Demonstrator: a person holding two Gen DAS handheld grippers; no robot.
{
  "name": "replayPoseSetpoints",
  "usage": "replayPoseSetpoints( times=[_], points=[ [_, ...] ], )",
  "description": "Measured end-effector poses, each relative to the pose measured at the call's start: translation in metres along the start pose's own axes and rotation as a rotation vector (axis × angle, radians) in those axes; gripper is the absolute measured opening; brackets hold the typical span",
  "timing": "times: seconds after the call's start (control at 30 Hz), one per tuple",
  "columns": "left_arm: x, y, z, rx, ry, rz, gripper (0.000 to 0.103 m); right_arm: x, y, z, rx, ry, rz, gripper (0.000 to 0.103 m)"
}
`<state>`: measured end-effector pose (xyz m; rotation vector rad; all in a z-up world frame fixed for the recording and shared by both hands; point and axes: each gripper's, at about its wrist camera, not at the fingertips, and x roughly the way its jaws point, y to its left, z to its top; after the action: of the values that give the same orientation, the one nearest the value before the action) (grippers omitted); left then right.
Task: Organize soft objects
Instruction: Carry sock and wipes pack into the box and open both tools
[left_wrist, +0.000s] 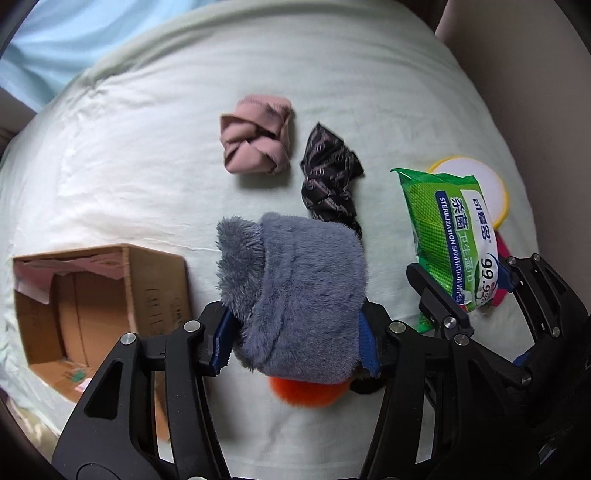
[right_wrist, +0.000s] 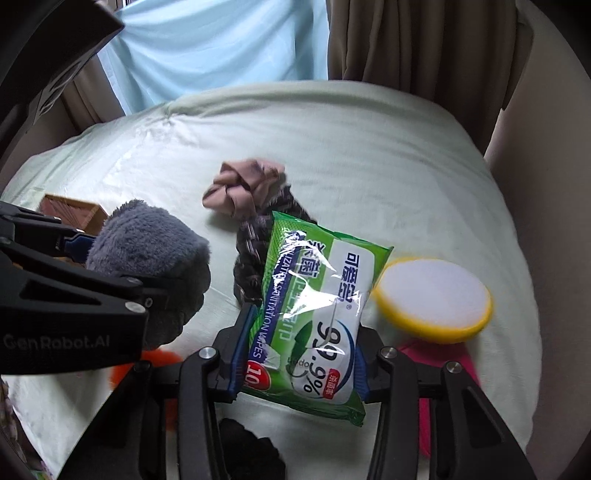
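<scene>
Low centre of the left wrist view: grey plush piece clamped between the blue pads of the left gripper, lifted clear of the pale green bedsheet, furry bulk bulging above the jaws. Orange fluffy item lies on the sheet directly beneath it, mostly hidden. Right of that, in the same view, the right gripper is closed on a green pack of sanitation wipes; in the right wrist view the pack sits squeezed between both pads at frame centre, label facing up. Behind the pack on the sheet: dark patterned cloth, crumpled, and just upper left of it a knotted pink cloth, the two near but apart. Round white pad with a yellow rim rests at right, a magenta item partly under it. Open cardboard box stands at lower left of the left wrist view, near the grey plush. Light blue curtain and brown curtain hang beyond the bed.
</scene>
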<state>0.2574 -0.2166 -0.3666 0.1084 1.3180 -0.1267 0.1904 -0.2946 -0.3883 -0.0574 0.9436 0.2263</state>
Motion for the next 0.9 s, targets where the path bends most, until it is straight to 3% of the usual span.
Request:
replayPoseSetpoints(
  times=[0.4,0.73,0.9],
  points=[
    [-0.153,0.052,-0.018,-0.079,-0.208,-0.043,0.051,-0.139,0.019,0.039,-0.022,-0.088,0.006,0.041],
    [-0.216,0.141,-0.065,-0.167,-0.235,-0.088,0.051,-0.219,0.091,0.071,0.008,-0.1,0.039,0.041],
    [-0.224,0.206,-0.087,-0.216,-0.218,-0.072,0.051,-0.229,0.148,0.084,0.005,-0.072,0.076,0.041]
  ],
)
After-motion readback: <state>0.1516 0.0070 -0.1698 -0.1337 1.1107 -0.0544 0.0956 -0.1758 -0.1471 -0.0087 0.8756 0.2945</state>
